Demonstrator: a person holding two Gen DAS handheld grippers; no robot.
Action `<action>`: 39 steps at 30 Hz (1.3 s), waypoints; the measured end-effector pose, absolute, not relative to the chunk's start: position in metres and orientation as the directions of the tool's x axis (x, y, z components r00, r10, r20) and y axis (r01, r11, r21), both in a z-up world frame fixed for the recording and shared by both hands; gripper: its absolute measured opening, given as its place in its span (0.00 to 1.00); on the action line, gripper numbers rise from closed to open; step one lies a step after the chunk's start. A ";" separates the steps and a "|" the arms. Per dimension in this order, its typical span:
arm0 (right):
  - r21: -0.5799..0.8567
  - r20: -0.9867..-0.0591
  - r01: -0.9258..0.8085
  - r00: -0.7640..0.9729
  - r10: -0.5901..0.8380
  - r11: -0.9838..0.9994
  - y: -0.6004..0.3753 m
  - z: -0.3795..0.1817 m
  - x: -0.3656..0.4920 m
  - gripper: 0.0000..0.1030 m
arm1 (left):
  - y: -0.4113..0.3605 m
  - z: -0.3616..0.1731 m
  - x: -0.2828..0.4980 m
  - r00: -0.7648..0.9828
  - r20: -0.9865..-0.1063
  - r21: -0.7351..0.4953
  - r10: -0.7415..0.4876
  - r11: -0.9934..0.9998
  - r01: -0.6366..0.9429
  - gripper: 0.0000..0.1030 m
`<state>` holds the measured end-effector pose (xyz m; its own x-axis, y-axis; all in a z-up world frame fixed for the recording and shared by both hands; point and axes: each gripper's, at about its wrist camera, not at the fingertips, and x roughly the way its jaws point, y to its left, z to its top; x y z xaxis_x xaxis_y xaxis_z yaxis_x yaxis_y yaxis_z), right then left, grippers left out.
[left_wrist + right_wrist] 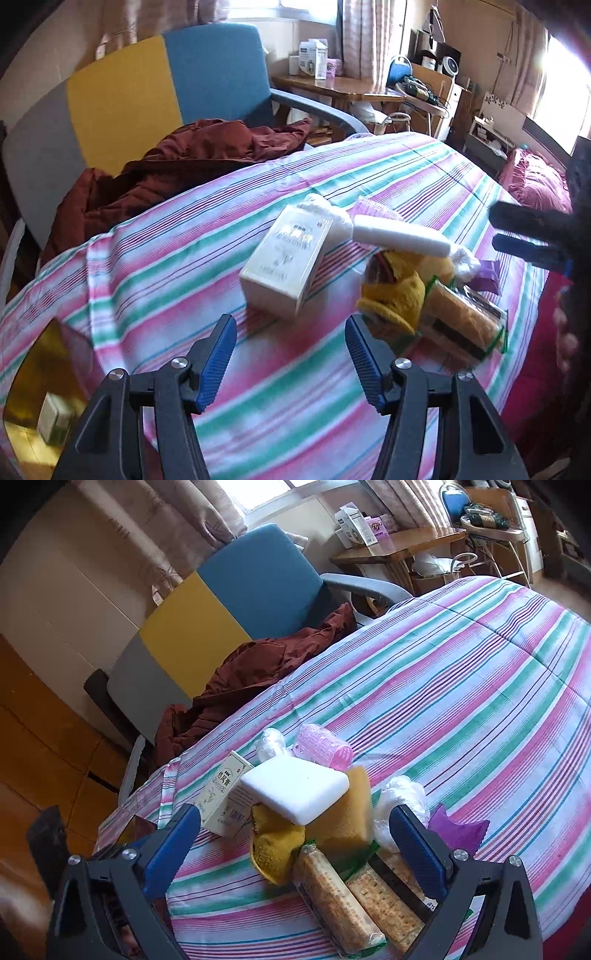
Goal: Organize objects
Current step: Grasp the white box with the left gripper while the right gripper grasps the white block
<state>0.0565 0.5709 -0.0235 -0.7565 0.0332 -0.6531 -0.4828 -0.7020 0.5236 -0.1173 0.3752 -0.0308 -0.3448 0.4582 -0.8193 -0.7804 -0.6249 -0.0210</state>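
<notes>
On striped bedcover, white sponge btwn open right tongs, ahead.

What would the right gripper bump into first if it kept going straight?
Probably the yellow cloth beneath the white sponge, right between the open right gripper fingers; depth is uncertain.

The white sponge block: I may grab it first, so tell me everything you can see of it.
The white sponge block is a flat, roughly square slab with rounded corners, foam-like and plain white. It sits tilted on top of the pile, resting on the yellow cloth and against the tan sponge. The cream box stands beside it. Neither claw touches it; the right claw is open just before it.
</notes>
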 end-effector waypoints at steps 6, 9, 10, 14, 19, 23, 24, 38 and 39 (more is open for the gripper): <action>0.526 -0.654 -0.467 -0.757 0.012 -0.711 0.569 -0.024 0.053 1.00 | 0.403 -0.037 -0.137 -0.355 -0.828 0.027 0.435 -0.601 -0.799 0.67; 0.528 -0.655 -0.464 -0.755 0.006 -0.711 0.569 -0.025 0.052 1.00 | 0.418 -0.046 -0.148 -0.350 -0.840 0.049 0.414 -0.585 -0.810 0.71; 0.528 -0.657 -0.464 -0.754 0.004 -0.711 0.569 -0.026 0.052 1.00 | 0.422 -0.048 -0.152 -0.349 -0.844 0.054 0.407 -0.583 -0.811 0.71; 0.529 -0.663 -0.462 -0.749 -0.008 -0.712 0.568 -0.028 0.050 1.00 | 0.437 -0.060 -0.165 -0.331 -0.860 0.058 0.389 -0.570 -0.820 0.71; 0.532 -0.670 -0.465 -0.742 -0.016 -0.708 0.568 -0.030 0.049 1.00 | 0.447 -0.077 -0.179 -0.316 -0.881 0.054 0.351 -0.590 -0.806 0.71; 0.528 -0.675 -0.469 -0.738 -0.015 -0.708 0.569 -0.031 0.049 1.00 | 0.440 -0.081 -0.184 -0.291 -0.882 -0.007 0.371 -0.627 -0.779 0.51; 0.526 -0.676 -0.469 -0.737 -0.014 -0.709 0.569 -0.031 0.049 1.00 | 0.438 -0.083 -0.184 -0.288 -0.884 -0.013 0.367 -0.637 -0.771 0.50; 0.471 -0.703 -0.457 -0.711 -0.009 -0.755 0.564 -0.027 0.043 1.00 | 0.364 -0.077 -0.122 -0.250 -0.873 -0.134 0.418 -0.700 -0.701 0.50; 0.449 -0.710 -0.436 -0.704 -0.015 -0.780 0.563 -0.024 0.038 1.00 | 0.359 -0.077 -0.116 -0.248 -0.874 -0.138 0.418 -0.703 -0.697 0.50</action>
